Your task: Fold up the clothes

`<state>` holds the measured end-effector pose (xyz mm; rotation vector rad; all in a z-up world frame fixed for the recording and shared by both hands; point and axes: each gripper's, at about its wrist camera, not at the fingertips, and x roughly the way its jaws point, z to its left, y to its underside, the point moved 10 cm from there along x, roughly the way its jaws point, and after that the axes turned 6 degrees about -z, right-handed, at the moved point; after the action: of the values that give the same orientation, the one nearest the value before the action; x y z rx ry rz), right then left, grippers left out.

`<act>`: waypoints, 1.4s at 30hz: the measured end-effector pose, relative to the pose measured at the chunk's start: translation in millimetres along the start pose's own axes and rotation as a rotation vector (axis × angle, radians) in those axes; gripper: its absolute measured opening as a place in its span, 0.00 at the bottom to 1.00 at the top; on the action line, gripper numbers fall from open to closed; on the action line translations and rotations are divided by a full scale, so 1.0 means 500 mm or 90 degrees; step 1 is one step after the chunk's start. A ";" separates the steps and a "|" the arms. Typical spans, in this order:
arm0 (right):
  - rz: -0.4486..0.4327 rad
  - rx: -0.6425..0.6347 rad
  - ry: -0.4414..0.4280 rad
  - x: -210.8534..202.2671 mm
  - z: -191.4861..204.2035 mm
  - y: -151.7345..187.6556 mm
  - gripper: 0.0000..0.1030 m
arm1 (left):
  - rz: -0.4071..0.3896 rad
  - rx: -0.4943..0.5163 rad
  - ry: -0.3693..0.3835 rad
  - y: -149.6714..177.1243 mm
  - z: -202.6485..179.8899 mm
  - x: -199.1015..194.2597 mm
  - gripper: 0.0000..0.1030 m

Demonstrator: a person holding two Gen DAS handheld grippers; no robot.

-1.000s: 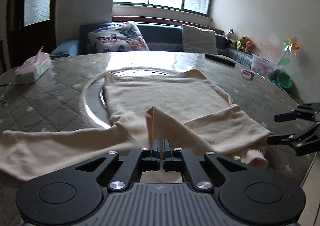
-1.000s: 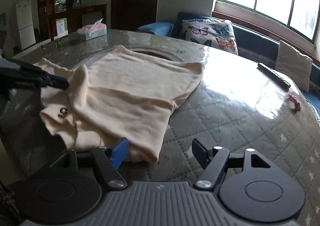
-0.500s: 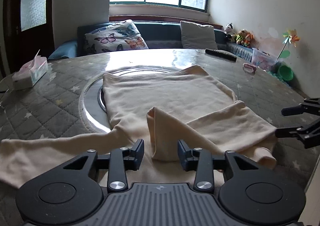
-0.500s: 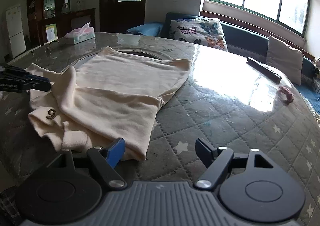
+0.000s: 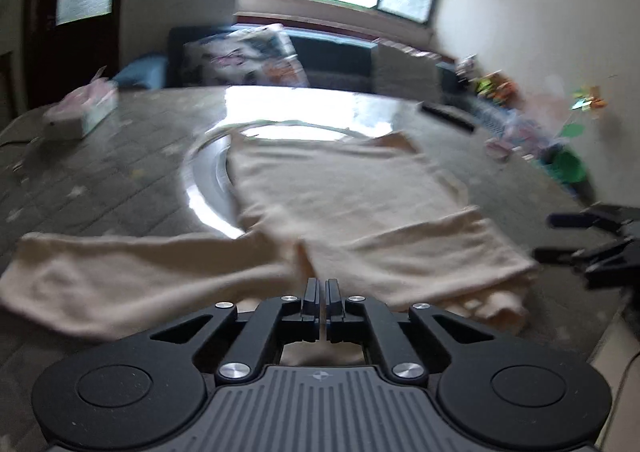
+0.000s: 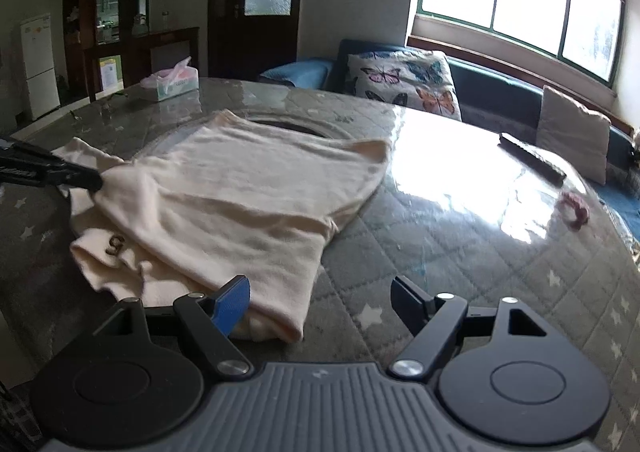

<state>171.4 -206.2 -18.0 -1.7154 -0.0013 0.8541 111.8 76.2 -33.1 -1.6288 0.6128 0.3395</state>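
A quilted grey tabletop (image 6: 460, 252) carries the cream sweater (image 6: 240, 196), mid-frame. The left tongs (image 5: 320, 292) are pinched shut on its fold; the right tongs (image 6: 320, 296) gape, empty. Carry that fold across low and even — smooth afterwards.

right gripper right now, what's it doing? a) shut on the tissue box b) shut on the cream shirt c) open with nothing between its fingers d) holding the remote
c: in the right wrist view the right gripper has its fingers spread wide apart, with only bare table between them; the cream shirt lies beside its blue-padded finger, not pinched between the two.
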 end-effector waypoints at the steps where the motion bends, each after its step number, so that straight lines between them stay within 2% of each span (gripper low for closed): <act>1: -0.003 0.000 -0.002 0.003 0.002 -0.005 0.78 | 0.006 0.002 -0.014 0.007 0.010 0.003 0.03; 4: -0.005 0.000 -0.005 0.016 0.008 -0.012 0.78 | 0.006 -0.019 -0.022 0.006 0.026 0.002 0.04; 8: 0.000 0.005 -0.005 0.038 0.019 -0.011 0.78 | -0.033 -0.001 0.020 -0.025 -0.021 -0.003 0.05; 11: 0.004 0.007 -0.004 0.052 0.027 -0.005 0.78 | -0.028 0.022 0.055 -0.032 -0.065 0.022 0.06; 14: 0.013 0.000 -0.002 0.063 0.035 0.006 0.78 | -0.013 0.042 0.066 -0.023 -0.090 0.056 0.08; 18: 0.032 -0.020 -0.004 0.068 0.044 0.018 0.78 | 0.018 0.066 0.042 0.008 -0.080 0.085 0.08; 23: 0.010 -0.023 0.007 0.067 0.027 -0.011 0.78 | -0.003 0.051 0.040 -0.008 -0.064 0.065 0.11; 28: -0.005 -0.014 0.048 0.105 -0.004 -0.043 0.78 | -0.007 0.052 0.044 -0.012 -0.072 0.082 0.20; 30: -0.004 -0.009 0.062 0.125 -0.013 -0.047 0.78 | 0.008 0.047 0.035 0.000 -0.063 0.095 0.20; 35: 0.027 -0.010 0.077 0.164 -0.019 -0.031 0.78 | -0.004 0.038 0.035 -0.001 -0.041 0.069 0.20; 39: 0.018 -0.017 0.067 0.157 0.003 -0.042 0.78 | -0.010 0.025 0.004 0.002 -0.005 0.047 0.28; 42: 0.004 -0.039 0.046 0.154 0.044 -0.059 0.78 | -0.011 0.001 -0.024 0.010 0.033 0.031 0.28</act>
<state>228.6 -145.4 -35.9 -1.8031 0.0274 0.8044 123.8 89.2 -48.3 -1.6215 0.5705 0.3556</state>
